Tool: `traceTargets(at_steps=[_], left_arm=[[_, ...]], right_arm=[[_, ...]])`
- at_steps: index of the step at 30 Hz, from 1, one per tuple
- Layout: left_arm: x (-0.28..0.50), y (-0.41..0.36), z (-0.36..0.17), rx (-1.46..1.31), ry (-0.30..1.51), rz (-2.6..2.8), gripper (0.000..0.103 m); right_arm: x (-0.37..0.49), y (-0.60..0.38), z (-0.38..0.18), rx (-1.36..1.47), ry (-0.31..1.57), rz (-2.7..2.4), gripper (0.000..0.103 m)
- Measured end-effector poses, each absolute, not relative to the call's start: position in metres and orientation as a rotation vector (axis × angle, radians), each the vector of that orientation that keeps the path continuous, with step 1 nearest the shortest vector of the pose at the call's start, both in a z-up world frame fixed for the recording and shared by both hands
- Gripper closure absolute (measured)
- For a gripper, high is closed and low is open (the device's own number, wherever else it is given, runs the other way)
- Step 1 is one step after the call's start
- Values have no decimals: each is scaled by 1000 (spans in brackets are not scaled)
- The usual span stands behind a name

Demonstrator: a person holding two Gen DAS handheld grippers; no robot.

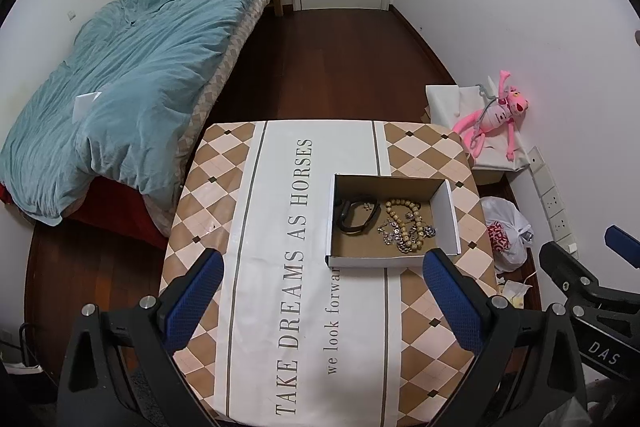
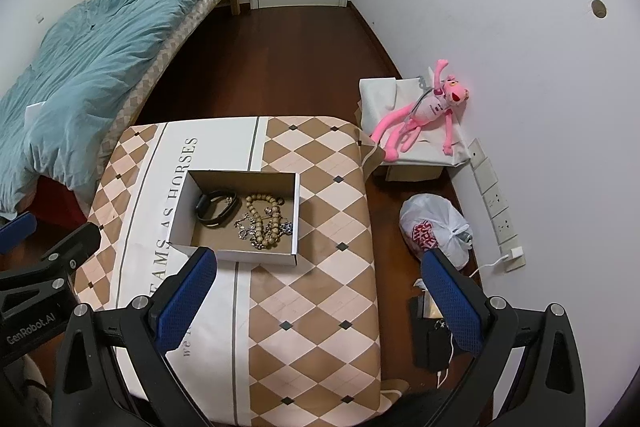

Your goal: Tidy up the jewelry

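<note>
**Both claws wide, jewelry piled in the box**

Left gripper (image 1: 322,293): fingers spread wide, nothing btwn them, hovering over the tablecloth (image 1: 276,267) near the table's front edge. Right gripper (image 2: 318,297): also spread wide, empty, its right finger out past the table edge over the floor.

Just ahead of both sits the cardboard box (image 2: 298,215), open-topped, low walls. Inside, left part: a black wristband (image 2: 214,207), curled on its side. Right part: a wooden bead bracelet (image 2: 264,217) lying in a loop, w/ silvery chains (image 2: 245,227) tangled across and under it; can't tell how many separate pieces.

Handling, my read: all of it light. Beads are hard and round, prob. slippery under the pads, so pinch across the strand, not on a single bead. Chains are limp and thin, likely to snag on the beads and drag them along; lift slowly from a free end. Band is springy and the easiest grab: pinch its strap where it stands clear of the box floor.
</note>
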State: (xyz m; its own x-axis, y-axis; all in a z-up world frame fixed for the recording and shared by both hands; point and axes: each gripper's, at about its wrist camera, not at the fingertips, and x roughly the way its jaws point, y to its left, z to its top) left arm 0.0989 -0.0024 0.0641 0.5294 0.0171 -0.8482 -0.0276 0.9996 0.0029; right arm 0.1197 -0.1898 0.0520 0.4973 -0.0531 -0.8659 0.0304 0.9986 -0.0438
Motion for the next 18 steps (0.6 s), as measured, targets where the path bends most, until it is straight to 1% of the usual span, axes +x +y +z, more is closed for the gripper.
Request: traceTargets(at_steps=[18], left_arm=[[95,0,64,-3,1007,18,1]], right_arm=[[120,-190,50,-25,1053,-51,0]])
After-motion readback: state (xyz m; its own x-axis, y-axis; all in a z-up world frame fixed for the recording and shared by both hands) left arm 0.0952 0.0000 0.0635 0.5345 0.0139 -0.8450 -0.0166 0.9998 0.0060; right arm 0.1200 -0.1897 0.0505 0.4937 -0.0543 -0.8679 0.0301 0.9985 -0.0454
